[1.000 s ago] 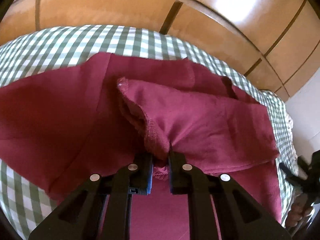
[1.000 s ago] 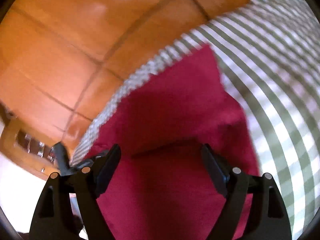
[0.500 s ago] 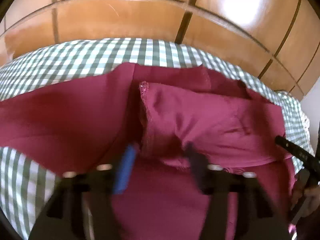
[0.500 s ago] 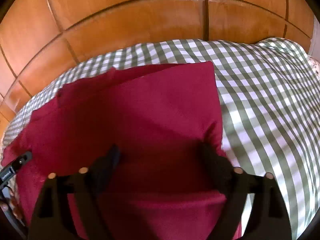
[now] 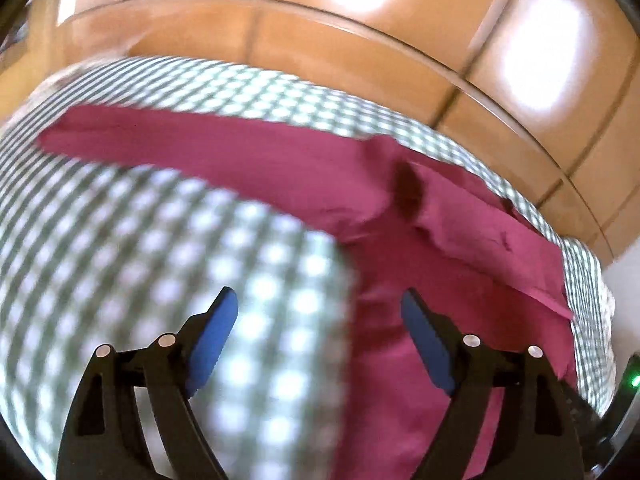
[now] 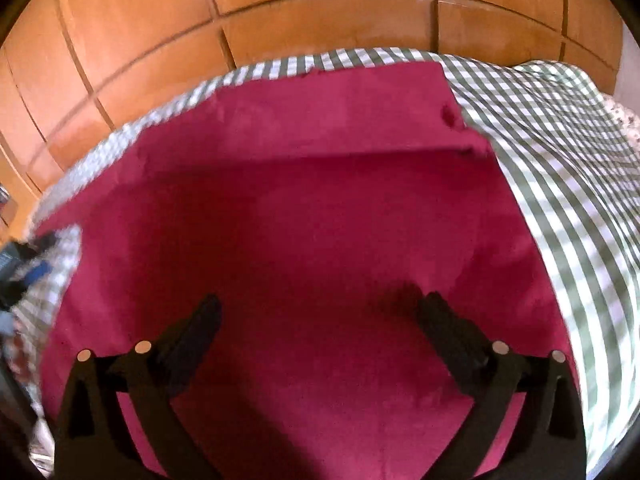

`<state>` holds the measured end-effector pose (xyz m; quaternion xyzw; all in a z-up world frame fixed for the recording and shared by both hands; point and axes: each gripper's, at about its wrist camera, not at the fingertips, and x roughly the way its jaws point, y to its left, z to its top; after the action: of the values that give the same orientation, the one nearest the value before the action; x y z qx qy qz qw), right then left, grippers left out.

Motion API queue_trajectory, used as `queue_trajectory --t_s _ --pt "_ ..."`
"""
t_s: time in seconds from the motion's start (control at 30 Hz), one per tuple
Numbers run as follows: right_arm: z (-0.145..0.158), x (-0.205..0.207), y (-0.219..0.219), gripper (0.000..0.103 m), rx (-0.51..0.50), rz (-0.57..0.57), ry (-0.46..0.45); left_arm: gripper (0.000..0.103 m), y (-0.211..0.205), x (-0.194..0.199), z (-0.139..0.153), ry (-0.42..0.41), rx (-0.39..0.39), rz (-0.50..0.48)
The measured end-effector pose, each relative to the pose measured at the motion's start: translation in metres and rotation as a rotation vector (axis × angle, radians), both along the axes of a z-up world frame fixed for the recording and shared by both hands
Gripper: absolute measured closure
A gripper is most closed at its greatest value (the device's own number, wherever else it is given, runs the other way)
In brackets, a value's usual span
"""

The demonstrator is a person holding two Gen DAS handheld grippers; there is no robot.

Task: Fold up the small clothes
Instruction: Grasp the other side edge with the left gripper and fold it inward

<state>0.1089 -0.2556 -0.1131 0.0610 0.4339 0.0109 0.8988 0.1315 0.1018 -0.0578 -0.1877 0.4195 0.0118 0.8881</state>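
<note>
On my left side, my left gripper (image 5: 316, 334) stands wide with nothing between its blue pads (image 5: 212, 332); the jaws have just been opening, and under them lies only the checked cloth (image 5: 160, 280) that covers the surface. The garment (image 5: 400, 240), dark red, lies to the right of that gripper, with a long strip of it running away to the far left. One flap (image 5: 500, 248) is laid over the body of it, its edge a little rumpled, so I judge one fold on this side to be made and let go.

Further right, my right gripper (image 6: 320, 320) hovers over the middle of the garment (image 6: 300, 220). Its jaws have just been opening too and stand as wide as they go; the red fabric lies flat below them, and I cannot see the pads (image 6: 192, 336) pressing on it. From here the garment shows a straight crease across its far part and a tidy right edge against the checked cloth (image 6: 560, 160). The wooden wall panels (image 6: 320, 8) rise behind.

As I judge it, the folding is under way, not finished: the long strip on the left still lies spread out, and the piece is still broad, so at least one more fold seems due.

I see no basket, box or drawer in either view, so nothing is held in any container.
</note>
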Motion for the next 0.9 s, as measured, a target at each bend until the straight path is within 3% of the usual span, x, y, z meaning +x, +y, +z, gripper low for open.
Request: queue_trajectory --t_s 0.1,0.3,0.4,0.57,0.67,0.73,0.8,0.9 --pt "-0.006 -0.009 0.005 0.002 -0.050 0.005 -0.025 0.021 0.042 -0.018 -0.002 0.013 -0.041 0.097" --pt "-0.008 -0.004 0.005 0.002 -0.036 0.004 -0.008 0.021 0.132 -0.031 -0.002 0.033 -0.108 0.314" --pt "-0.008 -0.005 0.006 0.002 -0.043 0.005 -0.023 0.021 0.178 -0.026 0.001 0.020 -0.190 0.404" --pt "-0.008 -0.005 0.007 0.002 -0.047 0.005 -0.026 0.023 0.240 -0.004 0.013 0.014 -0.190 0.532" --pt "-0.009 -0.005 0.007 0.002 -0.053 0.004 -0.028 0.023 0.271 0.012 0.003 0.032 -0.265 0.584" --pt "-0.009 -0.005 0.007 0.002 -0.058 0.003 -0.027 0.030 0.286 0.019 -0.007 0.047 -0.295 0.642" --pt "-0.009 -0.005 0.007 0.002 -0.061 0.003 -0.027 0.035 0.295 0.031 -0.018 0.049 -0.342 0.636" --pt "-0.010 -0.004 0.008 0.002 -0.065 0.001 -0.026 0.062 0.297 0.044 -0.019 0.056 -0.299 0.626"
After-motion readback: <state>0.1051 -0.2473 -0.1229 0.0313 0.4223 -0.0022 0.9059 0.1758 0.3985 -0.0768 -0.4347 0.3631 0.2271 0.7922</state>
